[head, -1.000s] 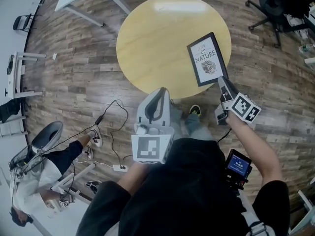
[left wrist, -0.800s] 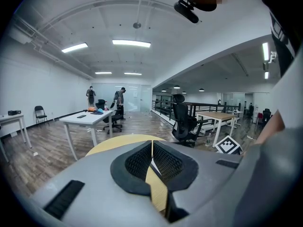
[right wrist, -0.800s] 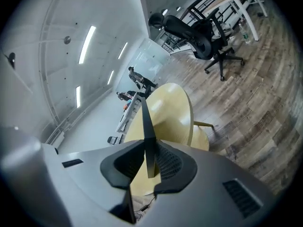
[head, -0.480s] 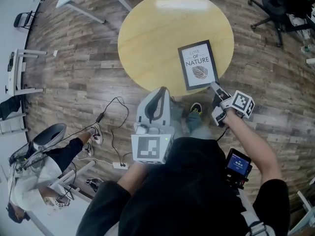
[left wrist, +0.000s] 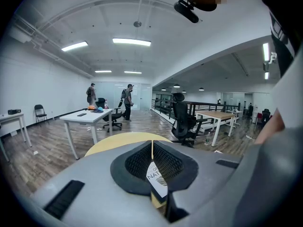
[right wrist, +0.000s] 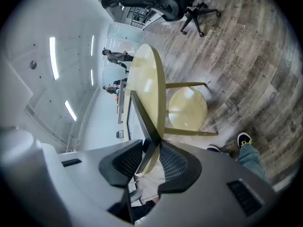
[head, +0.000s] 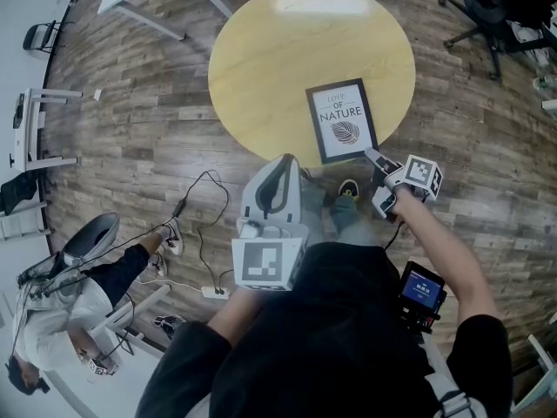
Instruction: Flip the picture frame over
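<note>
- The picture frame [head: 341, 121] lies flat and printed side up on the round worktop [head: 270, 68]. Its near edge is right at the rim closest to us.
- Our right claw [head: 374, 158] is at the frame's near right corner. Its jaws have just been opening, and they stand parted around the frame's dark edge and the worktop rim. The pads do not seem to press on either.
- Our left claw [head: 280, 160] is clenched on nothing and held close to our body, well apart from the frame.
- What could go wrong: the frame sits so close to the rim that a pad catching its edge as we pull back could drag it off onto the floor [head: 148, 129].
- If we close the right claw again here, we might pinch the worktop rim along with the frame, and the lift would stall.
- The head view alone shows the printed face and how the frame lies on the worktop.
- Only the right gripper view shows the frame edge and rim between the jaws.
- The left gripper view shows its pads meeting, with the frame glimpsed beyond.
</note>
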